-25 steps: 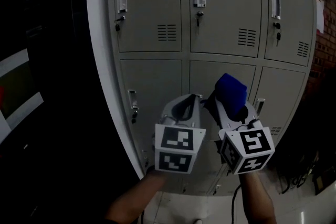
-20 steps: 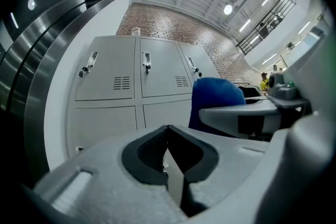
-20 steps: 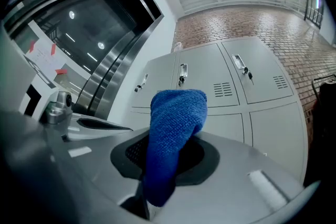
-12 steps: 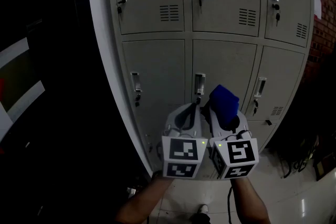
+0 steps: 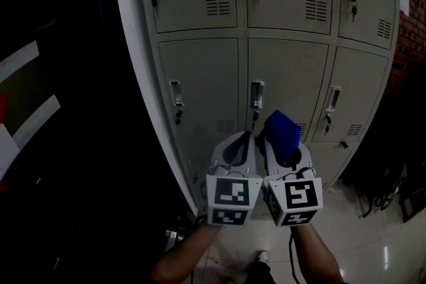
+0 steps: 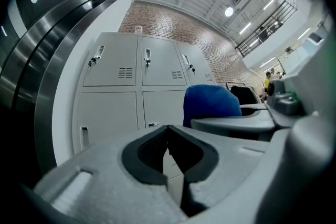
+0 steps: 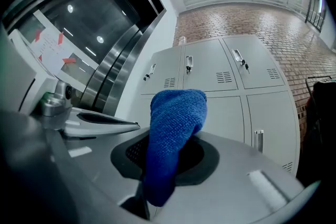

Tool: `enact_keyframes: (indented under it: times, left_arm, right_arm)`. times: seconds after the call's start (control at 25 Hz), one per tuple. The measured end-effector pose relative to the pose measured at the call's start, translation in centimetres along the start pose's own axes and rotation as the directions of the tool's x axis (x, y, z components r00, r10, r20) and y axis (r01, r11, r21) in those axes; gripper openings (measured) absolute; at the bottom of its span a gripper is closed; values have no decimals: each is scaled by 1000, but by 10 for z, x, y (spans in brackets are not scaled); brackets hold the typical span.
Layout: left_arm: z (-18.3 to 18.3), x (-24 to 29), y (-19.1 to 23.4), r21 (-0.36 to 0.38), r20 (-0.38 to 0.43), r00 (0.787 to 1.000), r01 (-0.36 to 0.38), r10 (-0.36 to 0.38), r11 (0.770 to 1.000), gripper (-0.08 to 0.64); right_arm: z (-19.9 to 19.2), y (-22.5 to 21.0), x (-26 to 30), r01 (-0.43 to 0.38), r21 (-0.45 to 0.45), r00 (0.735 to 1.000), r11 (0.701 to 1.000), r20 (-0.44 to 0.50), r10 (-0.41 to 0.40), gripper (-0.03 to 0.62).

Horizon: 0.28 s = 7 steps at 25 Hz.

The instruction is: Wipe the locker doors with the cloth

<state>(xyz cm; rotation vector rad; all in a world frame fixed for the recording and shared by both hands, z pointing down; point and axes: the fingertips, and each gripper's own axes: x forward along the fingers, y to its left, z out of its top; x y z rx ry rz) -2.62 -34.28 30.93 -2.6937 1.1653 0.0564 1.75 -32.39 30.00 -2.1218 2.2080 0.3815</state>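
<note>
A bank of grey locker doors stands ahead, each with a handle and a key lock. My right gripper is shut on a blue cloth, which sticks up out of its jaws, short of the lower middle door. In the right gripper view the cloth hangs folded over the jaws with the lockers behind. My left gripper is beside it on the left, shut and empty. The left gripper view has its jaws closed together and the cloth to the right.
A white curved frame edges the lockers on the left, with a dark panel beyond it. A brick wall rises at the right. Dark cables or clutter lie on the pale floor at the lower right.
Both grippers have dropped lower in the head view and drawn close side by side. The lockers have shifted upward in view. The cloth stays gripped.
</note>
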Motion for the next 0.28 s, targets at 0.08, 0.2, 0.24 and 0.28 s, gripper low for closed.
enact_keyframes:
  times: [0.08,0.2,0.24,0.28]
  left_arm:
    - [-3,-1,-1,-1,-8,1000,1,-1,1000,2]
    - [-8,-3,-3,-2,-17,1000,1,-1,1000,2]
    - [-9,-3,-3,-2,-19,1000,0,0,1000,2]
    - [-10,-3,-3,-3,-21,1000,0,0,1000,2]
  right_arm:
    - [-2,1,-1,-4,0,1000,1000,-3,4,83]
    - [-5,2,-1,-8,3,1000,1000,-5,8,83]
    - [-6,2,-2,-9,5,1000,1000,-7,9,83]
    - [-7,2,-2,-10,6,1000,1000,-9,10,83]
